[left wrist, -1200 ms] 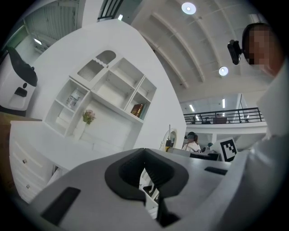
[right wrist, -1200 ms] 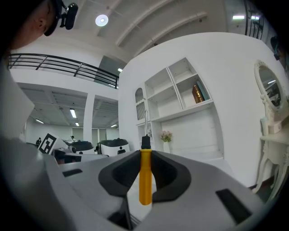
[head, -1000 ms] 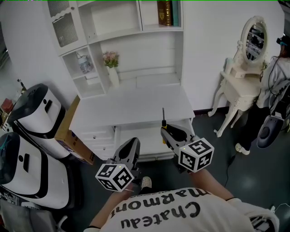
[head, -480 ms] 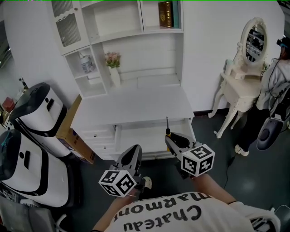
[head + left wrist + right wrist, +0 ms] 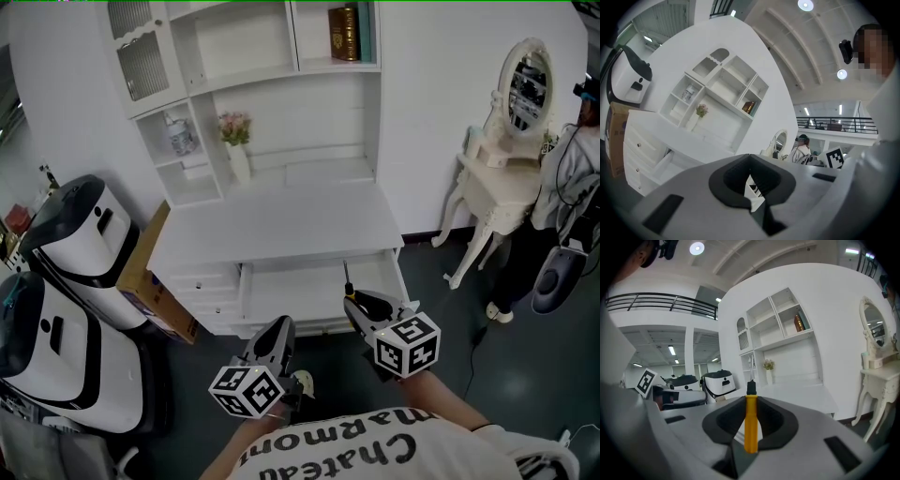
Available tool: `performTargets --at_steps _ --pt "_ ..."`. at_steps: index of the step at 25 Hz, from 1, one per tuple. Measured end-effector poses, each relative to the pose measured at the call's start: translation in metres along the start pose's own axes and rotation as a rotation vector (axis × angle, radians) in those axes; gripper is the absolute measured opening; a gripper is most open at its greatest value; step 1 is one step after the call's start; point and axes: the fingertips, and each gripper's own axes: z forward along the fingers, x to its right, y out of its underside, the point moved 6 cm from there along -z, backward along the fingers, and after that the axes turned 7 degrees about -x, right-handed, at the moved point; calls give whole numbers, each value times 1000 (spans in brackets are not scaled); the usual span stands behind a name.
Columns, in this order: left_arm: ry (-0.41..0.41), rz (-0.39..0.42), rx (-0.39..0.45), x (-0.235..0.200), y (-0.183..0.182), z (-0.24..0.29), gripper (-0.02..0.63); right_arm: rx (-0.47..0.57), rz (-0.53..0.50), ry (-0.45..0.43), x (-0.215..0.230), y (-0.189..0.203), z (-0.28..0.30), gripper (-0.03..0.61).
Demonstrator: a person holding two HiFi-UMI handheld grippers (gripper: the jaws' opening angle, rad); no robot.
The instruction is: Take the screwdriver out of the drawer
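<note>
Your right gripper's (image 5: pixel 750 403) jaws are clamped on the yellow handle of the screwdriver (image 5: pixel 751 420), and its black collar and metal shaft stick out past the tips. Your left gripper's (image 5: pixel 750 186) jaws are pressed together with nothing between them. In the head view, the screwdriver shows over the front right corner of the open drawer (image 5: pixel 286 287) of the white desk (image 5: pixel 277 223). Your left gripper hangs just off the drawer's front edge, over the dark floor (image 5: pixel 323 366).
</note>
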Motion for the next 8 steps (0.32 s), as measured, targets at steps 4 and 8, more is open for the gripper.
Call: performTargets --at_steps 4,8 --pt "5 -13 -4 -2 4 0 21 -8 3 4 0 4 1 84" --pt "0 -17 -2 -4 7 2 21 -16 3 4 2 8 2 84"
